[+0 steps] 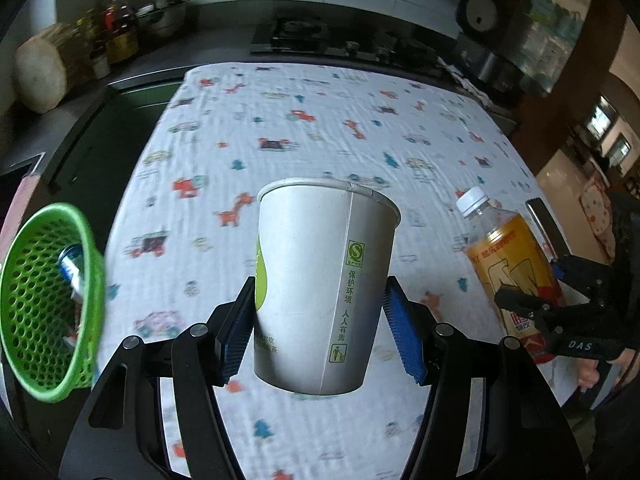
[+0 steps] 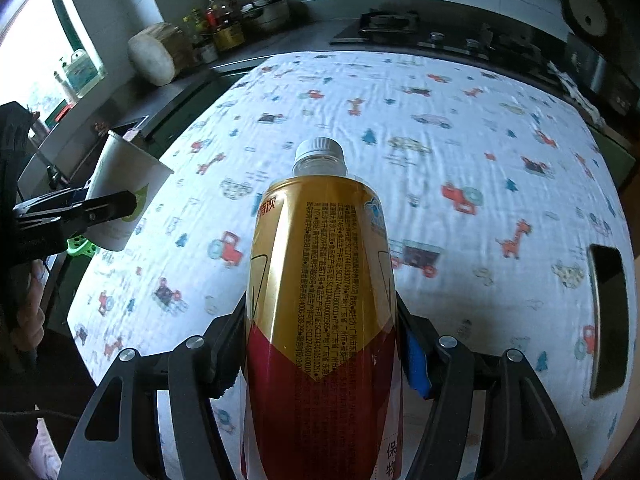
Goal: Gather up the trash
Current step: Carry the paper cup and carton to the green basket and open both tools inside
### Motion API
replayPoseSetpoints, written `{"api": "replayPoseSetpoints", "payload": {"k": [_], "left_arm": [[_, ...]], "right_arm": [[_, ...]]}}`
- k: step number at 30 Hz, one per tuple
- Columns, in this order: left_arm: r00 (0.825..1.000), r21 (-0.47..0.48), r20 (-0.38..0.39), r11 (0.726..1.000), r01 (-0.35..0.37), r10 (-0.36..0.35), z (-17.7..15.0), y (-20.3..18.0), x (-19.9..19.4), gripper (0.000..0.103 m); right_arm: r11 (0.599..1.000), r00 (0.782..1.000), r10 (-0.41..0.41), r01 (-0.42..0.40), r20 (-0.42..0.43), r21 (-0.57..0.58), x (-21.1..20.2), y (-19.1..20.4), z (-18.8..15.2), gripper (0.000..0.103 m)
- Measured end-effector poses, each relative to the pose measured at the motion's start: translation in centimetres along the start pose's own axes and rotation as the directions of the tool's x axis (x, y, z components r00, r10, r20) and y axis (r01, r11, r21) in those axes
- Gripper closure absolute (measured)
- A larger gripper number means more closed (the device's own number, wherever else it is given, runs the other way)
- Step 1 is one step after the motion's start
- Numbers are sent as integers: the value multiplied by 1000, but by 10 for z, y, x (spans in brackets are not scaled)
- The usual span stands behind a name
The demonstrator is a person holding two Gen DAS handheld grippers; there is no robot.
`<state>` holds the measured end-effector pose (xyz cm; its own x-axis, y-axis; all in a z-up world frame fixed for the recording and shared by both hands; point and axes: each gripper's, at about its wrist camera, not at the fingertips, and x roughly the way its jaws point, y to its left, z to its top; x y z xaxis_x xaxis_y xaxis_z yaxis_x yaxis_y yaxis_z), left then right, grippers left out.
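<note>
Left gripper (image 1: 318,328), jaws part open, blue pads pressed on both sides of a white paper cup (image 1: 324,284) held above the patterned cloth (image 1: 320,120). Right gripper (image 2: 320,344) likewise clamps a gold-and-red drink bottle (image 2: 320,300), white cap pointing away. Green mesh basket (image 1: 48,300) at the cloth's left edge holds a can (image 1: 74,270). Dark phone (image 2: 608,320) lies at right; stove (image 1: 304,32) beyond.

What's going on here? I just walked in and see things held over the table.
A person is clearing trash with a gripper in each hand. The left gripper holds a white paper cup in its jaws, above the patterned tablecloth. The right gripper holds a capped drink bottle. A green basket at the left already holds a can.
</note>
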<state>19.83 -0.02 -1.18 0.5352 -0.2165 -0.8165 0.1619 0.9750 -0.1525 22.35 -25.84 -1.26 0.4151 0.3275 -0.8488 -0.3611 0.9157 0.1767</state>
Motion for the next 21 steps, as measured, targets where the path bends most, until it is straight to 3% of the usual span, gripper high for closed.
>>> {"api": "replayPoseSetpoints", "payload": {"k": [9, 21], "left_arm": [[997, -107, 26, 991, -75, 78, -12, 75, -26, 41], [983, -258, 35, 952, -163, 178, -29, 181, -52, 41]], "right_arm": [[996, 998, 59, -59, -13, -71, 20, 57, 21, 40], [975, 991, 130, -134, -37, -174, 50, 148, 54, 40]]}}
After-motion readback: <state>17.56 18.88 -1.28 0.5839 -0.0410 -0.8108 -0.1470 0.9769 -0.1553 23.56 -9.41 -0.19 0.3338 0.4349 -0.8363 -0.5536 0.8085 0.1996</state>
